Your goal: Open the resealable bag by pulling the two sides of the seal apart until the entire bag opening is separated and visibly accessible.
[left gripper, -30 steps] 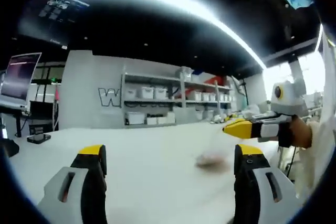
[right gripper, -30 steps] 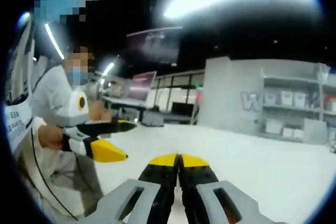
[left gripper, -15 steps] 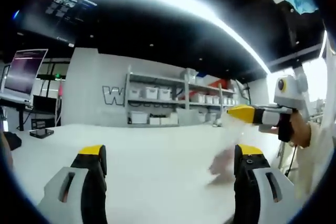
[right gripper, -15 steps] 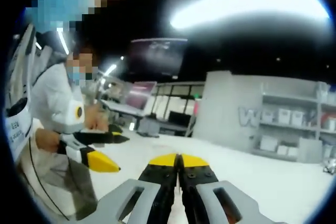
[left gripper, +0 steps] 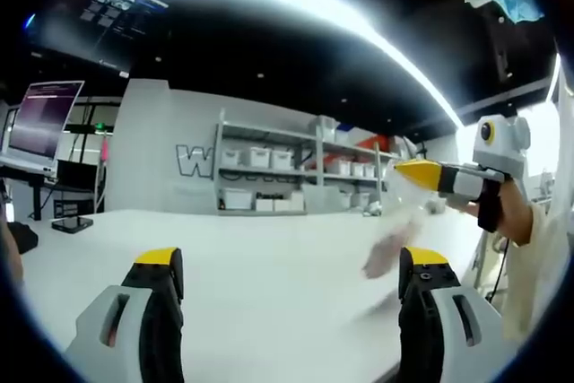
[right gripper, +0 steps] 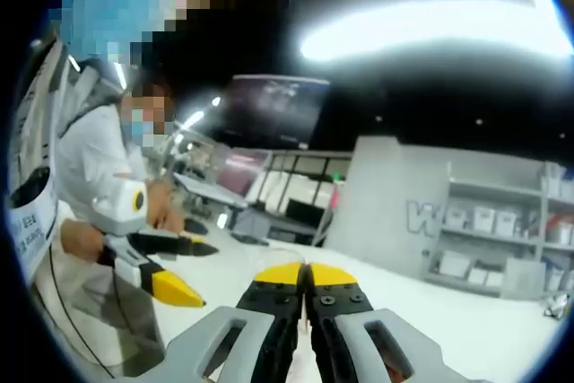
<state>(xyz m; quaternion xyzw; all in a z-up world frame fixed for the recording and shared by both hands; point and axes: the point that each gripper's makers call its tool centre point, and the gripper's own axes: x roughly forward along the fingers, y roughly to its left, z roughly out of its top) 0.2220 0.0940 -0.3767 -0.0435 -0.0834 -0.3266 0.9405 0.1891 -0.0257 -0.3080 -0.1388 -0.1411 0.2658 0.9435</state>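
Observation:
A clear resealable bag (left gripper: pixel 384 253), blurred and with something pinkish inside, hangs above the white table (left gripper: pixel 260 257) in the left gripper view. My right gripper (left gripper: pixel 404 169) comes in from the right with its yellow tips shut on the bag's top edge. In the right gripper view its own jaws (right gripper: pixel 305 274) are pressed together, and the bag is hard to make out there. My left gripper (left gripper: pixel 291 266) is open, its jaws wide apart, with the bag just left of its right jaw. It also appears at the left of the right gripper view (right gripper: pixel 202 273), held in a hand with its jaws spread.
Shelves with white bins (left gripper: pixel 296 172) line the back wall. A monitor (left gripper: pixel 40 118) and a small dark device (left gripper: pixel 70 222) stand at the table's far left. A person in a white coat (right gripper: pixel 85 168) stands close at the left.
The right gripper has risen with the bag, which lay on the table a second ago and now hangs in the air. The left gripper has stayed open and barely moved.

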